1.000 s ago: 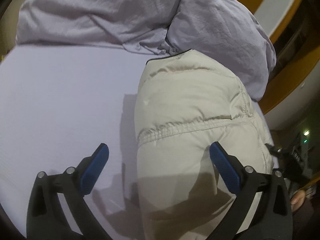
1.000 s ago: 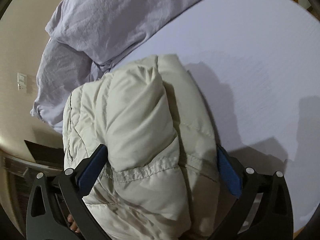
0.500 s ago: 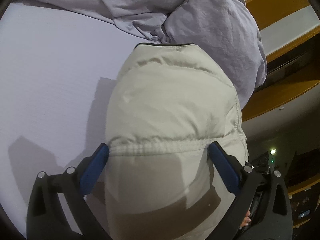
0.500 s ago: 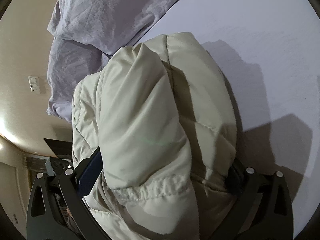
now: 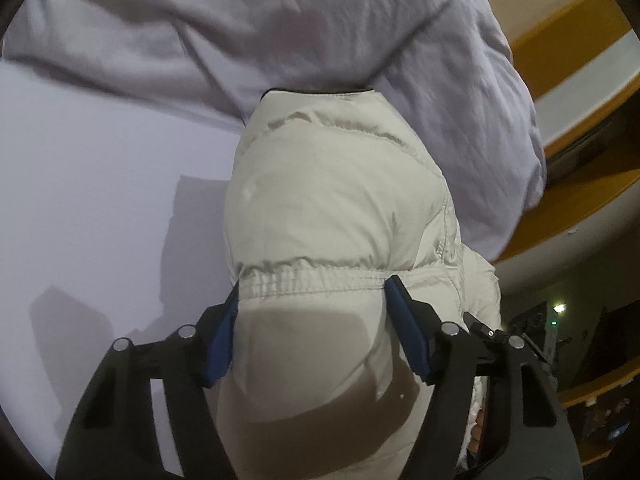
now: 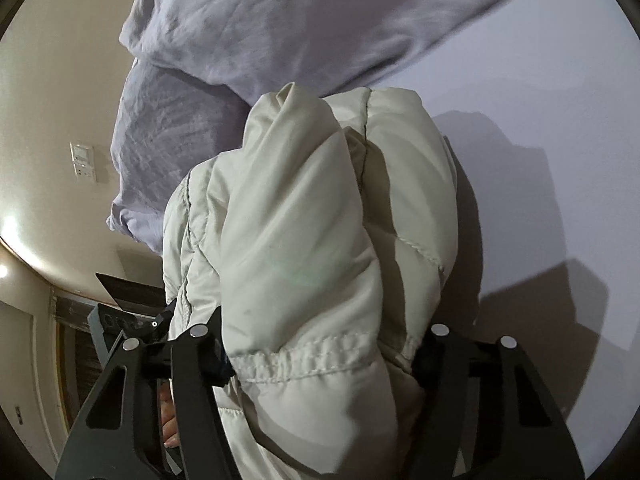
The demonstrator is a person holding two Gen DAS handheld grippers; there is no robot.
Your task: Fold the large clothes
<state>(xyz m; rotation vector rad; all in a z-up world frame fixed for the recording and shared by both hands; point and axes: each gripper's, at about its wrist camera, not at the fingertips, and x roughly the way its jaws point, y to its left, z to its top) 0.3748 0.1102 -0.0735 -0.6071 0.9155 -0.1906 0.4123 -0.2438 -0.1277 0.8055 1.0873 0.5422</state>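
Observation:
A cream puffer jacket (image 5: 336,208), folded into a thick bundle, lies on the white bed sheet (image 5: 92,184). My left gripper (image 5: 312,316) is shut on one end of the bundle, its blue pads pressing both sides at a stitched seam. My right gripper (image 6: 320,348) is shut on the other end of the jacket (image 6: 320,220), and the fabric bulges over and hides its pads. The far end of the jacket touches the lilac duvet (image 5: 280,32).
The crumpled lilac duvet (image 6: 280,24) lies along the far side of the bed. A wall with yellow-brown trim (image 5: 568,28) is beyond the bed on the right of the left wrist view. A beige wall with a switch plate (image 6: 82,160) shows at the left of the right wrist view.
Both grippers have closed from wide open onto the ends of the folded jacket. The bundle now sits closer to the duvet and fills more of each view.

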